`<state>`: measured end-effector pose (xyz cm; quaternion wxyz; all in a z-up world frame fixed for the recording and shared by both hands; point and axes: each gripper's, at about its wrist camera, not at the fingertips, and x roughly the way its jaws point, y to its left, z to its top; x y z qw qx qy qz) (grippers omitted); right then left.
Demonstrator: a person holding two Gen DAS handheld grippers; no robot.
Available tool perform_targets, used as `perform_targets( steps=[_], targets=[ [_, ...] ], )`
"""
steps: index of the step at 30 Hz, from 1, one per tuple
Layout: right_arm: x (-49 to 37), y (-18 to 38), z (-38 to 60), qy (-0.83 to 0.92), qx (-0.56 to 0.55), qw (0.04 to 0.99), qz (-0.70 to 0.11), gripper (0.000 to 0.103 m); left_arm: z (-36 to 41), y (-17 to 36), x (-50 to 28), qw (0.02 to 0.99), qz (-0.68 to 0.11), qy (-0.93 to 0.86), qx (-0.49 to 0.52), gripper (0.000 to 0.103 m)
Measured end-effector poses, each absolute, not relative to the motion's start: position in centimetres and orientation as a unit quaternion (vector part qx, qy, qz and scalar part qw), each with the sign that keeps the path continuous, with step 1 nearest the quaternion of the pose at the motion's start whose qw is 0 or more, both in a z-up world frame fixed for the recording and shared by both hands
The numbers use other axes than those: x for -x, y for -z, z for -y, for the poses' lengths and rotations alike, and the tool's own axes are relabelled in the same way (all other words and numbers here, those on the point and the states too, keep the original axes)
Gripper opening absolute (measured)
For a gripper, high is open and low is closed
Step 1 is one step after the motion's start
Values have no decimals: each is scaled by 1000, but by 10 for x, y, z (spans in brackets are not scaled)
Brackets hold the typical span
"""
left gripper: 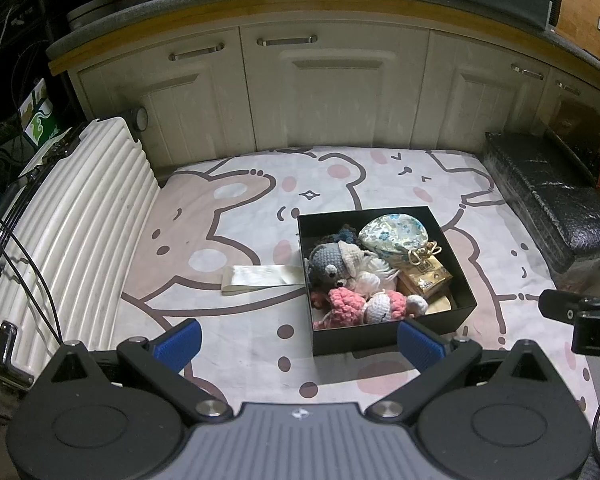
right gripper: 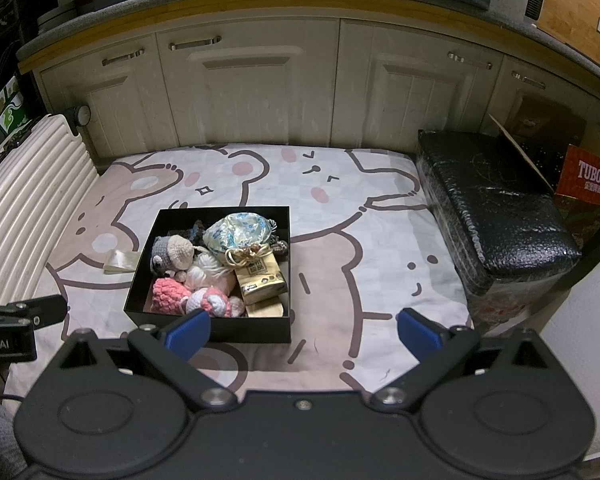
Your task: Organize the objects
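- Black open cardboard box (left gripper: 384, 334) looks packed already: crochet toys, pouch.
- Flat cream paper strip (left gripper: 260, 278) left of the box probably goes next.
- My left claw (left gripper: 300, 342) and right claw (right gripper: 303, 334): both wide open, empty.

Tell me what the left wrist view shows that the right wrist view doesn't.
Only left: the whole pale strip on the mat, left of the box, and the suitcase's metal handle. Only right: the red Tuborg carton at far right. Both: the black box full of knitted toys, the floral pouch, the bear mat, the cabinets, and both claws open.
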<state>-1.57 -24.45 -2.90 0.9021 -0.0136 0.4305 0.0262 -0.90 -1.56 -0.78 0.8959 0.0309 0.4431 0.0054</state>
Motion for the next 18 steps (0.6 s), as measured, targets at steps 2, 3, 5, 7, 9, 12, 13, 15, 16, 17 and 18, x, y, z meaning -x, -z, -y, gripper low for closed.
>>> perform_targets(
  steps=[2,3,5,7,9,12,13,15,16,17,18],
  targets=[
    [16,30,245,-26,14,902,-431,101,15,8,9,896,-443,-5,-31,103],
    [16,30,245,-27,14,902,-430,101,15,8,9,896,-443,-5,-31,103],
    [16,30,245,-26,14,902,-430,101,15,8,9,896,-443,-5,-31,103],
    [16,30,245,-26,14,902,-431,101,15,8,9,896,-444,-5,-31,103],
    [16,30,245,-26,14,902,-431,101,15,8,9,895,-444,-5,-30,103],
    [16,31,245,-26,14,902,-431,101,15,8,8,895,-445,-5,-28,103],
    [16,31,245,-26,14,902,-431,101,15,9,8,895,-446,-4,-26,103],
    [16,31,245,-26,14,902,-431,101,15,9,8,894,-447,-4,-25,103],
    [16,31,245,-26,14,902,-431,101,15,9,8,894,-447,-3,-25,103],
    [16,31,245,-26,14,902,-431,101,15,9,8,894,-447,-3,-25,103],
    [16,31,246,-26,14,902,-431,101,15,9,8,894,-447,-3,-25,103]
  ],
)
